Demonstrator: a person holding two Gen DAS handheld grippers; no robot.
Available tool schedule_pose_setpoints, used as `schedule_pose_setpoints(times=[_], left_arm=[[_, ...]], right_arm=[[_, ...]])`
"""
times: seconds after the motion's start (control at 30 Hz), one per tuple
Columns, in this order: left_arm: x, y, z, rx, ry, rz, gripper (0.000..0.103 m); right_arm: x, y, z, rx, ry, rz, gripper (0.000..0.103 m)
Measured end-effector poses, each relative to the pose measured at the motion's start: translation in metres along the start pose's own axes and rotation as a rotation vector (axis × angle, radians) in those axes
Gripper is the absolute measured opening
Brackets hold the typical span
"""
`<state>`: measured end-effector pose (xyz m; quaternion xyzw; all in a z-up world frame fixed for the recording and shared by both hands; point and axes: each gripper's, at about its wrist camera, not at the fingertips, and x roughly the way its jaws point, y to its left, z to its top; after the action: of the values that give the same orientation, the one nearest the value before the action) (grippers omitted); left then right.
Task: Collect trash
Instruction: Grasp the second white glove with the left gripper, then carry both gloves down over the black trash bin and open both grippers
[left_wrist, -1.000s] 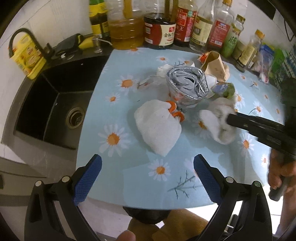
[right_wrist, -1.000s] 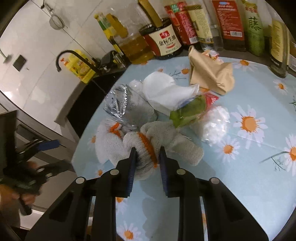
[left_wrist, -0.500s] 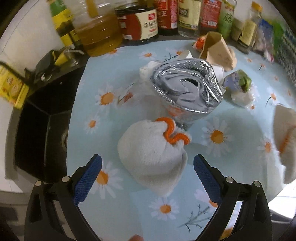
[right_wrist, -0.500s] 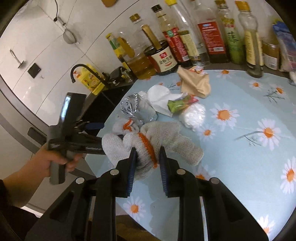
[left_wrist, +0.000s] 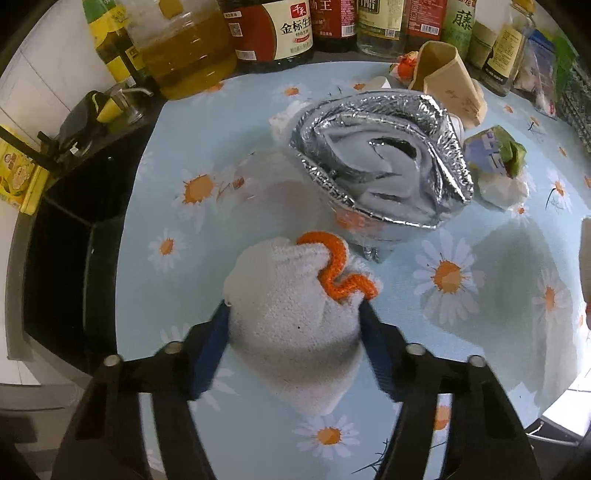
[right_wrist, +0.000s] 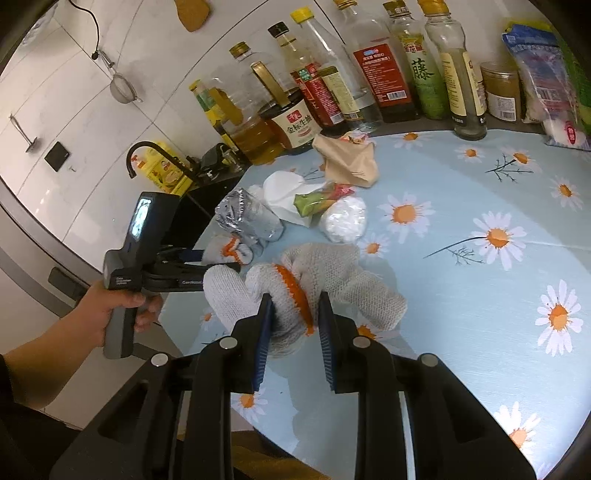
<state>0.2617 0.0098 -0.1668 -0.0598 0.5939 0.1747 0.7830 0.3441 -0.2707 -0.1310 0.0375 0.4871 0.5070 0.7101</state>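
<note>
My left gripper (left_wrist: 293, 314) is shut on a white knit glove with an orange cuff (left_wrist: 295, 314) that lies on the daisy-print tablecloth (left_wrist: 480, 325). My right gripper (right_wrist: 295, 306) is shut on a second white glove with an orange cuff (right_wrist: 332, 273) and holds it above the table. Behind the left glove lie a crumpled foil tray (left_wrist: 380, 162), a brown paper bag (left_wrist: 450, 85), a green wrapper (left_wrist: 495, 151) and a white wad (right_wrist: 343, 218). The left gripper also shows in the right wrist view (right_wrist: 221, 260), held by a hand.
Oil and sauce bottles (left_wrist: 273, 29) line the back edge of the table. A black sink (left_wrist: 66, 251) with a black faucet (right_wrist: 144, 155) lies to the left. Packets (right_wrist: 546, 81) stand at the back right.
My left gripper moved forward and shut on the glove by the foil tray. My right gripper lifted its glove up and away from the pile.
</note>
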Motion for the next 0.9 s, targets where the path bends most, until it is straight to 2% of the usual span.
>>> schedule_pose_setpoints(times=[0.03, 0.07, 0.23, 0.53, 0.73, 0.8, 0.9], left_arm=[[-0.001, 0.000, -0.001, 0.001, -0.003, -0.005, 0.052], [-0.003, 0.000, -0.002, 0.003, -0.007, -0.013, 0.049], [-0.014, 0.005, -0.010, -0.002, -0.038, -0.036, 0.043], [-0.048, 0.022, -0.031, -0.020, -0.121, -0.123, 0.042], [-0.073, 0.038, -0.062, -0.024, -0.171, -0.195, 0.042], [-0.080, 0.048, -0.076, -0.053, -0.175, -0.256, 0.042], [-0.087, 0.060, -0.094, -0.074, -0.183, -0.288, 0.042]], right_arm=[[0.001, 0.000, 0.000, 0.003, 0.003, 0.000, 0.026], [0.003, 0.000, 0.001, 0.002, 0.006, -0.002, 0.026], [0.010, 0.008, -0.001, -0.012, 0.021, -0.021, 0.026], [0.012, 0.047, -0.010, -0.032, 0.008, -0.063, 0.026], [0.022, 0.083, -0.027, -0.041, 0.019, -0.089, 0.026], [0.025, 0.096, -0.034, -0.051, 0.024, -0.097, 0.026], [0.028, 0.114, -0.044, -0.053, 0.030, -0.110, 0.026]])
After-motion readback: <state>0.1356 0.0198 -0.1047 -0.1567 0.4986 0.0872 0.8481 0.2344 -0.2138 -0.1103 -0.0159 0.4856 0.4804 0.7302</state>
